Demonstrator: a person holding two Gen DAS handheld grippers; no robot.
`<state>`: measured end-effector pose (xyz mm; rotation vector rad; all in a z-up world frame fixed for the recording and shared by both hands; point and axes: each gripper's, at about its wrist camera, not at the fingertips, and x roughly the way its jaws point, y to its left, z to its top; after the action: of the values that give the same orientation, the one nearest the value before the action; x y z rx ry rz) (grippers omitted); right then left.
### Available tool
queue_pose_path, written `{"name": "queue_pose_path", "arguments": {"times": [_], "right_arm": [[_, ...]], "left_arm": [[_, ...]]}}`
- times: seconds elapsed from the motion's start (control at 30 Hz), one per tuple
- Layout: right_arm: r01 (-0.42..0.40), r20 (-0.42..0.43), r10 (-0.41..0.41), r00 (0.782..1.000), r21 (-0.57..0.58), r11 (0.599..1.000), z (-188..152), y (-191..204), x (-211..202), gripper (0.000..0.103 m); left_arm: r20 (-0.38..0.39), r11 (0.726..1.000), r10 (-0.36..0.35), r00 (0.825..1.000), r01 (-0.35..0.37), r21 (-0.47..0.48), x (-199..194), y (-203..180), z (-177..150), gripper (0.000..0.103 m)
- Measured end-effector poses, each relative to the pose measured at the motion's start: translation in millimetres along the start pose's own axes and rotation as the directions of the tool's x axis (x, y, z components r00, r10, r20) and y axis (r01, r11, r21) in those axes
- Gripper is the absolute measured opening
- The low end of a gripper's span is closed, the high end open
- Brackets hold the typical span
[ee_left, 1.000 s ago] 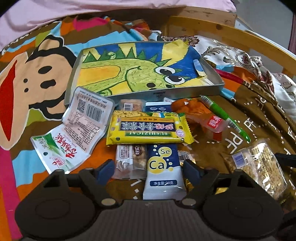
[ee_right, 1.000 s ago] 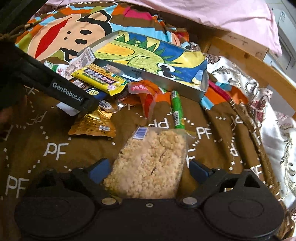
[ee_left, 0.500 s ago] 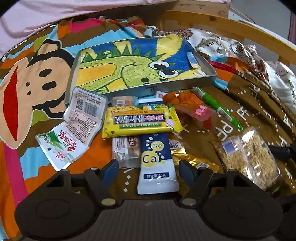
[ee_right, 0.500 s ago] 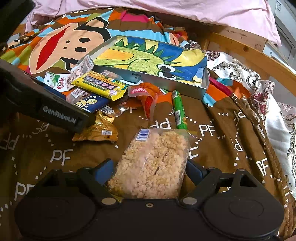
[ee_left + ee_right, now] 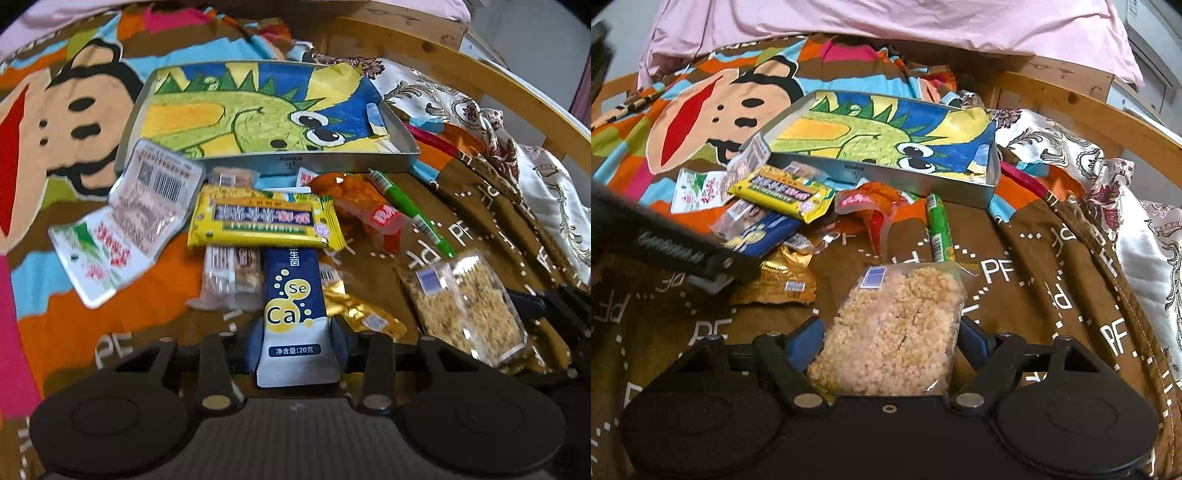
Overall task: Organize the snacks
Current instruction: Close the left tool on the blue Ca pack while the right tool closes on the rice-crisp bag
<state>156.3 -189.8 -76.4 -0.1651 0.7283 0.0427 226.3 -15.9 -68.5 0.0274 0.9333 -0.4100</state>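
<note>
Gripping step: left claw (image 5: 297, 345) pinches the near end of the blue Ca sachet (image 5: 293, 308); lift gently so the yellow bar (image 5: 264, 221) lying across its far end slides off.
Left claw state: pressed together on the sachet, blue pads touching both edges.
Right claw state: right claw (image 5: 892, 341) flanks the puffed-rice bag (image 5: 892, 328); firm pinch or light contact, I cannot tell.
Sachet position: on the bed, between the clear-wrapped biscuit (image 5: 231, 278) on its left and the gold packet (image 5: 364, 312) on its right.
Destination: dinosaur tray (image 5: 314, 162) lies far beyond the pile, empty of snacks.
Caution: carry low, avoid dragging neighbours.
</note>
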Motion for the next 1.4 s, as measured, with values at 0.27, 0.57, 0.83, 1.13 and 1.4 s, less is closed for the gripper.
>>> {"name": "queue_pose_path", "arguments": {"times": [0.27,0.57,0.83,1.13,1.4], "right_arm": [[-0.022,0.003,0.022,1.0,0.004,1.0,0,-3,0,0.089],[0.035,0.004,-0.035,0.999,-0.083,0.996,-3,11,3,0.099],[0.059,-0.009,-0.061,0.998,-0.14,0.988,-8,19,5,0.086],[-0.016,0.033,0.019,0.999,-0.088,0.996,-3,13,-5,0.084],[0.011,-0.027,-0.015,1.0,-0.146,0.989,-7,21,6,0.092]], "left_arm": [[-0.044,0.999,0.033,0.998,-0.035,-0.034,-18,-3,-15,0.046],[0.037,0.998,0.051,0.998,-0.05,-0.024,-13,1,1,0.079],[-0.009,0.998,0.054,0.999,-0.053,0.043,2,-6,-5,0.043],[-0.038,0.999,0.042,0.998,-0.041,0.031,-6,-11,-10,0.041],[-0.033,0.998,0.055,0.998,-0.054,0.024,1,-8,-9,0.049]]}}
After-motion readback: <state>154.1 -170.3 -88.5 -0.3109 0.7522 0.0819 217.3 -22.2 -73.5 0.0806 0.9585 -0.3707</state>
